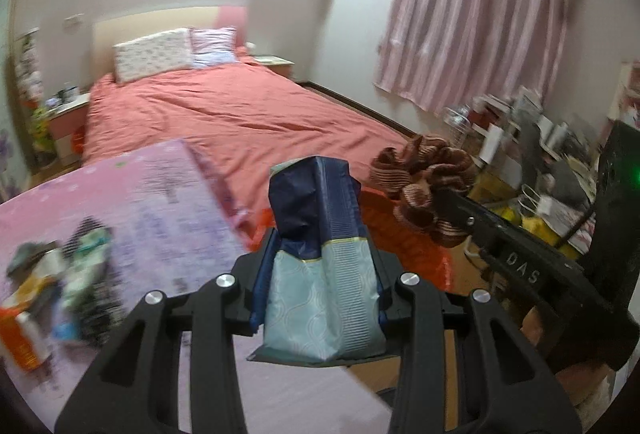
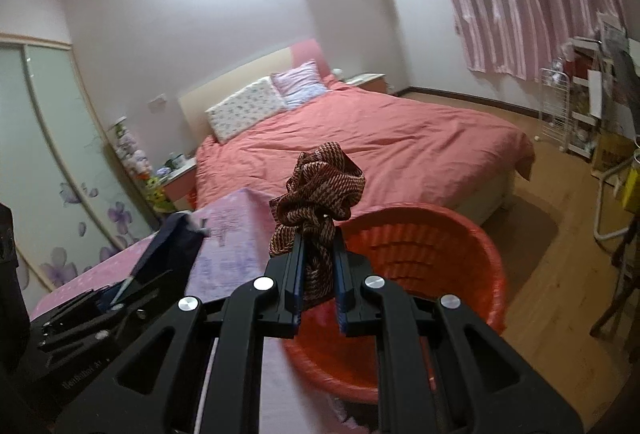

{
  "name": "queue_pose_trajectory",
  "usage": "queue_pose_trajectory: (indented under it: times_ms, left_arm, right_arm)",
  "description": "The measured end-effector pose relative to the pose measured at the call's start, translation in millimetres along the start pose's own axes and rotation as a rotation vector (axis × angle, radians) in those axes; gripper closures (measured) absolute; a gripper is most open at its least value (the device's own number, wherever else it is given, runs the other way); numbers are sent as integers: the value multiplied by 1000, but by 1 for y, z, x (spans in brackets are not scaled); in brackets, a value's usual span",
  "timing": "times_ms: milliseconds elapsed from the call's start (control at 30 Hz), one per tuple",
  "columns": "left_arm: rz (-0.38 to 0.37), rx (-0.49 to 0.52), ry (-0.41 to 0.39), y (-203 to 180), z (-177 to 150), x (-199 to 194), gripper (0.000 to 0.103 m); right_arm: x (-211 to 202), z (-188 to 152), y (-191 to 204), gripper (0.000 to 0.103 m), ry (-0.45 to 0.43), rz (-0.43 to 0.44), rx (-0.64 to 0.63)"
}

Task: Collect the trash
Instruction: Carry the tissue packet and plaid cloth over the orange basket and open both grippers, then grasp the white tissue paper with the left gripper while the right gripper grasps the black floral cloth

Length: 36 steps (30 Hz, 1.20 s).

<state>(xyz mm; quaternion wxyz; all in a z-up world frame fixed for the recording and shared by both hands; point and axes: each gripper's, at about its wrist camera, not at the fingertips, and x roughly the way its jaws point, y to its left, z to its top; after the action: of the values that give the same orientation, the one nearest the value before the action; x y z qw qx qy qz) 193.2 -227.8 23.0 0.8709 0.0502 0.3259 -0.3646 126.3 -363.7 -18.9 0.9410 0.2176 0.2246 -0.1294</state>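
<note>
My left gripper is shut on a crumpled blue and pale-teal paper bag, held up over the edge of the pink table. My right gripper is shut on a bunched brown and cream striped cloth, held above the near rim of a red-orange plastic basket. In the left wrist view the cloth and the right gripper show at right, over the basket. In the right wrist view the left gripper and its bag show at lower left.
Several bits of trash and packets lie on the pink table's left part. A bed with a coral cover fills the middle of the room. Cluttered shelves stand at right below a pink curtain. Wooden floor lies beside the basket.
</note>
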Motion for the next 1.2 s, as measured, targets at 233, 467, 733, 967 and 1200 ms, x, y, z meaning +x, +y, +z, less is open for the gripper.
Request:
queue_pose_trajectory:
  times_ms: [233,467,733,967,1200]
  left_arm:
    - [9,34,87,-21,-4,74,48]
    - [103,8,161,10,-23,94,33]
    - [275,-8,116,56,-55,34,14]
    - [399,-81,91,119,-82,-35,12]
    - [576,-230,28,203,-111,-117,12]
  right_arm:
    - [37,-3,-41,82,56,-54,80]
    - [46,-22,-56,64,98,-77,116]
    - [33,-20,-34,40,62,-95,43]
    - [29,-33,22,25,61,-99,-79]
    - [43,-61,89,26,171,42,-182]
